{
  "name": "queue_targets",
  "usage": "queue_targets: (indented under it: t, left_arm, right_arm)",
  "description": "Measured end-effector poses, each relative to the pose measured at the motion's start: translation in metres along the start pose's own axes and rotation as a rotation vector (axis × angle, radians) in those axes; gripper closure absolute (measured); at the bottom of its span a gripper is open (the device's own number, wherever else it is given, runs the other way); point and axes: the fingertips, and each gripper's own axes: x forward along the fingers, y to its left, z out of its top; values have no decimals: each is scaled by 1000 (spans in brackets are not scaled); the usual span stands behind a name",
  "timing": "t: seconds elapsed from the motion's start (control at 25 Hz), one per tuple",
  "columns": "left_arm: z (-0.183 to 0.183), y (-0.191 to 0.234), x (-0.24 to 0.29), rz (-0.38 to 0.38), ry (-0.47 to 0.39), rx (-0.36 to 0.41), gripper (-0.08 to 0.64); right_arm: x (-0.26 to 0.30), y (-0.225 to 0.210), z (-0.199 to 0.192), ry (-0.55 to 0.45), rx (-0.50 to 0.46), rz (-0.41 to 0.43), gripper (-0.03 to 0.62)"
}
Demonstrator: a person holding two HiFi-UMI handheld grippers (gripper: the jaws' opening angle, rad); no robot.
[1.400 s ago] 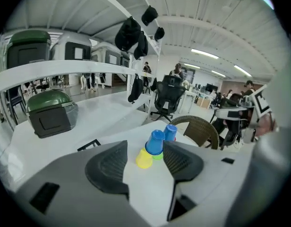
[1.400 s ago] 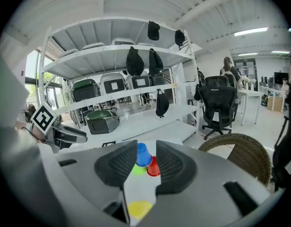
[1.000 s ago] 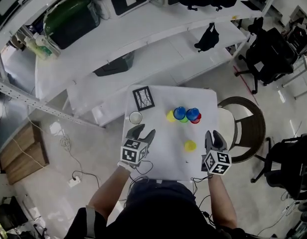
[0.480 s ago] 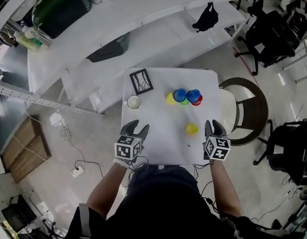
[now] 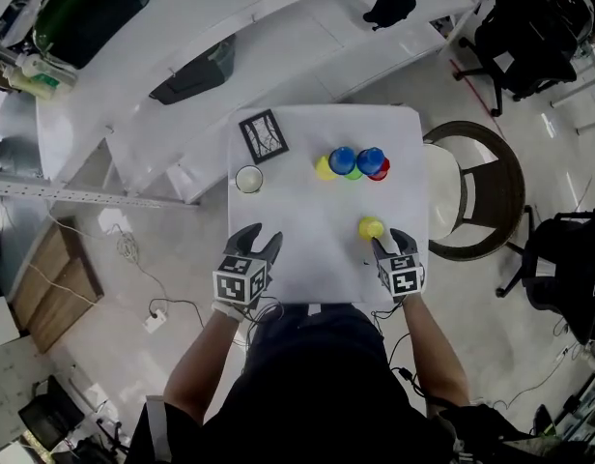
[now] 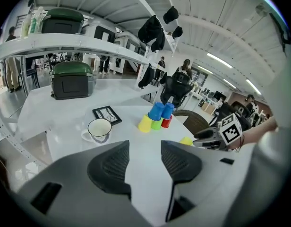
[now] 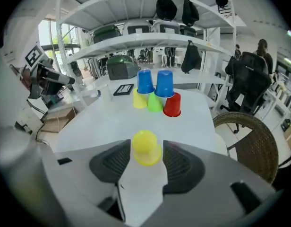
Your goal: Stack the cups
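A lone yellow cup (image 5: 371, 227) (image 7: 145, 148) stands upside down on the white table (image 5: 307, 259). My right gripper (image 5: 389, 246) (image 7: 146, 163) sits just behind it. Its jaws have just been opening, and the cup's rim lies between the fingertips without a firm pinch showing. Further back is a small pyramid: yellow (image 7: 139, 99), green (image 7: 154, 102) and red (image 7: 172, 105) cups below, two blue cups (image 7: 145, 82) (image 7: 164, 83) on top. My left gripper (image 5: 259, 245) (image 6: 144, 162) hovers open and empty over the table's near left side.
A white mug (image 5: 249, 178) (image 6: 99, 128) and a framed picture (image 5: 264, 135) (image 6: 106, 113) sit at the table's left back. A wicker chair (image 5: 471, 201) (image 7: 249, 141) stands right of the table. White shelves (image 5: 278, 37) run behind it.
My right gripper has dropped and slid forward to the lone yellow cup, and its jaws have spread. The left gripper has sunk a little near the table's front edge.
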Motion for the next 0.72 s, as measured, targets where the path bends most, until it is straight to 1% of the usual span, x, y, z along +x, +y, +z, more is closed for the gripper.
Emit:
queue_targets:
  t: [0.08, 0.2, 0.4, 0.6, 0.72]
  left_arm:
    - [-2, 0, 0, 6, 7, 3, 353]
    - [-6, 5, -2, 20, 13, -14, 353]
    - [-16, 11, -3, 38, 25, -37, 353]
    - [-21, 10, -3, 52, 45, 10, 353]
    - [-22, 7, -3, 47, 47, 11, 353]
  right_arm:
    - [8, 1, -7, 26, -53, 14, 373]
    - [21, 3, -9, 59, -136, 31, 364]
    - [35, 5, -17, 103, -180, 45, 357]
    - [39, 4, -22, 137, -294, 21, 365]
    - [40, 0, -20, 125, -314, 9, 377]
